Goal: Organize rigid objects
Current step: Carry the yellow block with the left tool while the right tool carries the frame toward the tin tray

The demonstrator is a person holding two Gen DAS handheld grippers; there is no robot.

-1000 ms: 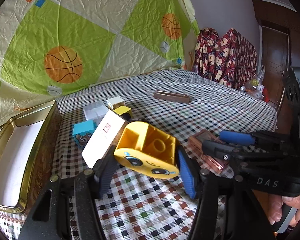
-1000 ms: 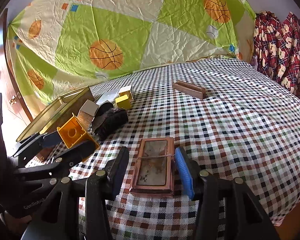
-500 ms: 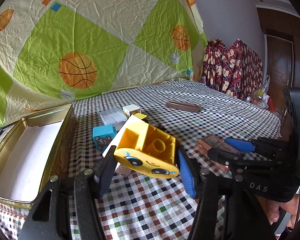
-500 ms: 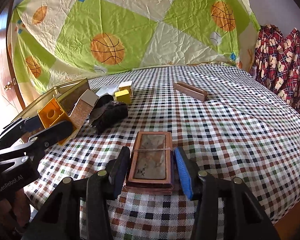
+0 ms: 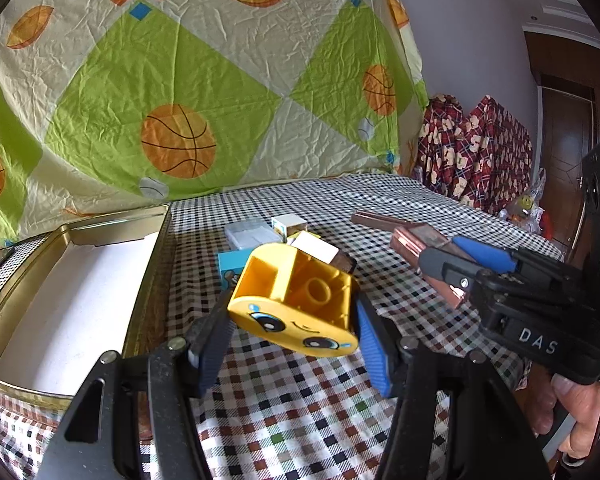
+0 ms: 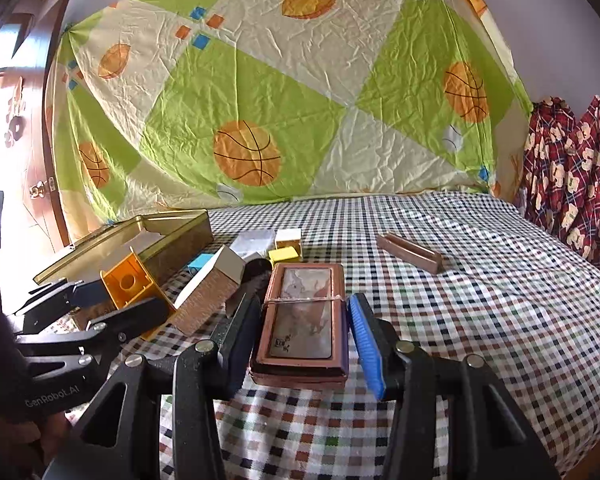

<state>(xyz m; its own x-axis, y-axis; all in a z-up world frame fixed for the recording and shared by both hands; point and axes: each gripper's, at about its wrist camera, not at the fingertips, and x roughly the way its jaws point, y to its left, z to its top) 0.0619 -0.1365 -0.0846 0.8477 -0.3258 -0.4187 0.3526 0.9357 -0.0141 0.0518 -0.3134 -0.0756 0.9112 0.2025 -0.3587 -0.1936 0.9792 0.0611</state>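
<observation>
The left gripper (image 5: pixel 292 328) has its fingers clamped on the sides of a yellow toy block (image 5: pixel 296 300) held above the checkered bed (image 5: pixel 300 408) beside the open gold tin (image 5: pixel 148 280), while the right gripper (image 6: pixel 304 332) grips a flat brown box (image 6: pixel 304 320) squarely between its fingers.

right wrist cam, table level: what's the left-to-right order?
Yellow plastic block in the left gripper → gold metal tin → white-topped box → brown framed box in the right gripper → brown wooden bar.
</observation>
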